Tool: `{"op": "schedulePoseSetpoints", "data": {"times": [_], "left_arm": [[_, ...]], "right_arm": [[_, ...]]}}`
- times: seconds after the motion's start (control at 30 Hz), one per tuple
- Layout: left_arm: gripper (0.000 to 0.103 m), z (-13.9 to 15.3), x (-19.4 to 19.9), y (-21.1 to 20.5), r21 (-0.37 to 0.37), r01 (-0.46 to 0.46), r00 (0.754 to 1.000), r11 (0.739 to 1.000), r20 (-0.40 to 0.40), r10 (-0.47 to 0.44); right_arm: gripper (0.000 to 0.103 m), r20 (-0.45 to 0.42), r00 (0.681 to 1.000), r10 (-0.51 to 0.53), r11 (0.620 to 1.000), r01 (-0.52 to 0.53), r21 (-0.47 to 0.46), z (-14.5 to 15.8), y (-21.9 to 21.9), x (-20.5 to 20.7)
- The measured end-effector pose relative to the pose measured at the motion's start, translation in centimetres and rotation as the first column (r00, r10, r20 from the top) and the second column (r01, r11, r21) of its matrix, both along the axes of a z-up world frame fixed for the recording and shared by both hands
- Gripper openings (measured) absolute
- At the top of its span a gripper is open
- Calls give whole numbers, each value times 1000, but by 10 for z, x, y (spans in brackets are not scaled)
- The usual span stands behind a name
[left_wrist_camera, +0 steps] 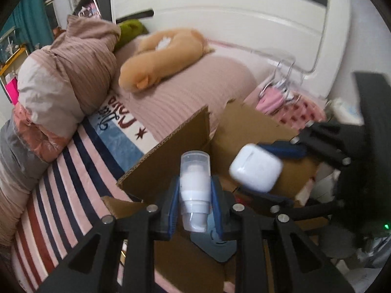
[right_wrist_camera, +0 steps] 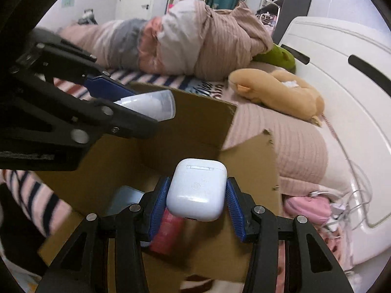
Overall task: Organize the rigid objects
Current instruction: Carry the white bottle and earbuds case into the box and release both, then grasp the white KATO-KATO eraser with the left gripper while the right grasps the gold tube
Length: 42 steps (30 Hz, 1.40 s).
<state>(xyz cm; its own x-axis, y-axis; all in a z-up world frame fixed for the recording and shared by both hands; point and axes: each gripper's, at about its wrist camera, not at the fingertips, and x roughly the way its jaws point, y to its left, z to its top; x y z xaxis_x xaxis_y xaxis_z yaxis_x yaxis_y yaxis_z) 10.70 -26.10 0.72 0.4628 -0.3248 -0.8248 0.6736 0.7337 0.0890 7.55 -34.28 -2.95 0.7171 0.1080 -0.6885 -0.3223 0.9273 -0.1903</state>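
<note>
Your left gripper [left_wrist_camera: 195, 196] clamps the small clear-capped white plastic pump bottle [left_wrist_camera: 195, 185] at its waist, above the open brown cardboard box [left_wrist_camera: 171, 146]. Your right gripper [right_wrist_camera: 196, 201] pinches the glossy white earbud case [right_wrist_camera: 196, 190] by its flat sides over that box. Both look light, rigid, probably slippery.

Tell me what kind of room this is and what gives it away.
Most likely a bedroom. The cardboard box sits on a bed with a striped blanket, a white headboard stands behind it, and a bundled duvet and a tan plush toy lie on the covers.
</note>
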Motion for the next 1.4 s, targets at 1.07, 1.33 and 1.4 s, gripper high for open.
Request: {"op": "schedulePoseSetpoints", "data": {"times": [1.07,1.33,1.4], "left_arm": [[53,33,-37,206,-139,-316,939,938,98,331],[54,-34,-43,294,-143,-444,893,885,11,450],[54,-53,-39,306,-135,-468,882,874,-11,471]], "right_arm": [[43,65,971,229,929,-238,283,60,96,-35],[43,-43,949,313,896,-280,345,21,183,-28],[43,-97,955,281,908,-232,349,-3,195,-18]]}}
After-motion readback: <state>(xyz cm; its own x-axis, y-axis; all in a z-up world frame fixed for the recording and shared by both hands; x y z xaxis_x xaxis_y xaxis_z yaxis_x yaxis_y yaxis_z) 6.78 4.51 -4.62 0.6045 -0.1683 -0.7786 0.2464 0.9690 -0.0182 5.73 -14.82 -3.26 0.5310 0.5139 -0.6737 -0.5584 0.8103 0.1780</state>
